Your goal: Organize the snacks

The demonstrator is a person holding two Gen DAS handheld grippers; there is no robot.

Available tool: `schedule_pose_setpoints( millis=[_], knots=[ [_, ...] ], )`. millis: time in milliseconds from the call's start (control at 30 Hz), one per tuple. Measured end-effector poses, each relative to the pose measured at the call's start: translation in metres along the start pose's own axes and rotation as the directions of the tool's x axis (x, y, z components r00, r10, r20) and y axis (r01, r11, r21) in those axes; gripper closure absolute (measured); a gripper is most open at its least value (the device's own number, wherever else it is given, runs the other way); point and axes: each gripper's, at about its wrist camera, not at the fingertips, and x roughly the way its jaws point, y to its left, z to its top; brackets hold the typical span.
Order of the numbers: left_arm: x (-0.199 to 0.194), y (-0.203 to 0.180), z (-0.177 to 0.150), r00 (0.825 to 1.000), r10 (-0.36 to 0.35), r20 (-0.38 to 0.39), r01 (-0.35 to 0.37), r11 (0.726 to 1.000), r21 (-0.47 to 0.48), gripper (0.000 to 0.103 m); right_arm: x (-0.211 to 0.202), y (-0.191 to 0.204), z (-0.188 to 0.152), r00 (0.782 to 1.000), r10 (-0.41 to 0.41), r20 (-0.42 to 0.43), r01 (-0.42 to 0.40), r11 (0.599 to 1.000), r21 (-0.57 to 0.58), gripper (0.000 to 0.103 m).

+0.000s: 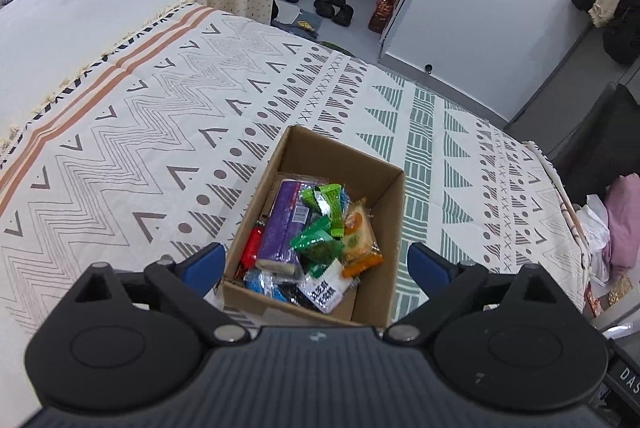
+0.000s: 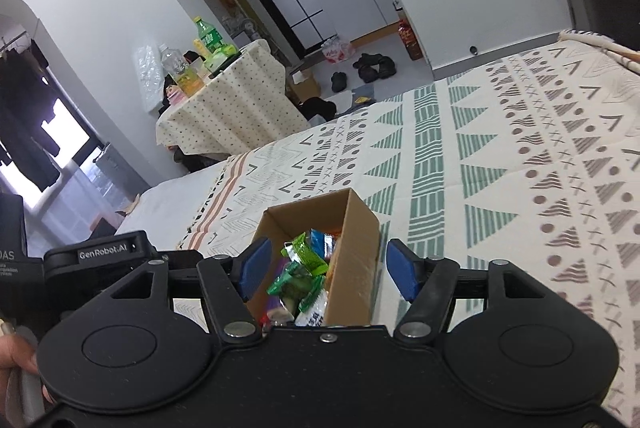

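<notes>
An open cardboard box (image 1: 384, 195) stands on the patterned bedspread (image 1: 160, 115). It holds several snacks: a purple packet (image 1: 282, 224), green packets (image 1: 320, 242), an orange-and-yellow packet (image 1: 358, 234), a red stick (image 1: 252, 248), a blue packet (image 1: 260, 282) and a black-and-white packet (image 1: 326, 288). My left gripper (image 1: 316, 268) is open and empty, hovering above the box's near end. The box also shows in the right wrist view (image 2: 356, 248), with green packets (image 2: 304, 256) inside. My right gripper (image 2: 326, 270) is open and empty, above the box's near side.
A round table with a dotted cloth (image 2: 236, 99) carries bottles (image 2: 208, 35) beyond the bed. Shoes (image 1: 332, 3) lie on the floor near white cabinets. Clothes and bags (image 1: 616, 228) lie at the bed's right edge. The left gripper's body (image 2: 100, 252) is at the left in the right wrist view.
</notes>
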Motion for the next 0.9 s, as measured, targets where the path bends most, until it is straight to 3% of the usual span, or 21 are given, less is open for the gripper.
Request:
schedule_pose_setpoints(
  millis=[100,233,300,733,900],
  knots=[
    [-0.01,0.0,-0.006,1.0,-0.003,-0.001,0.003,1.0,0.004,0.005,-0.015,-0.001,-0.005,1.0,-0.005,0.016,0.005,1.0,0.013,0.039],
    [-0.026,-0.002,-0.015,1.0,-0.011,0.002,0.011,0.999,0.032,0.005,-0.035,0.003,-0.009,0.999,-0.018,0.043,0.018,1.0,0.005,0.024],
    [-0.034,-0.003,-0.019,1.0,-0.015,0.005,0.015,0.999,0.049,0.0,-0.044,0.005,-0.011,0.998,-0.022,0.055,0.022,1.0,-0.002,0.023],
    [-0.08,-0.003,-0.047,0.999,-0.024,0.042,0.018,0.99,0.139,0.0,-0.093,0.011,-0.028,0.993,-0.088,0.077,0.091,0.996,-0.025,0.001],
    [-0.097,-0.005,-0.057,0.998,-0.018,0.059,0.006,0.979,0.203,0.0,-0.109,0.016,-0.035,0.99,-0.119,0.077,0.123,0.991,-0.049,0.0]
  ],
)
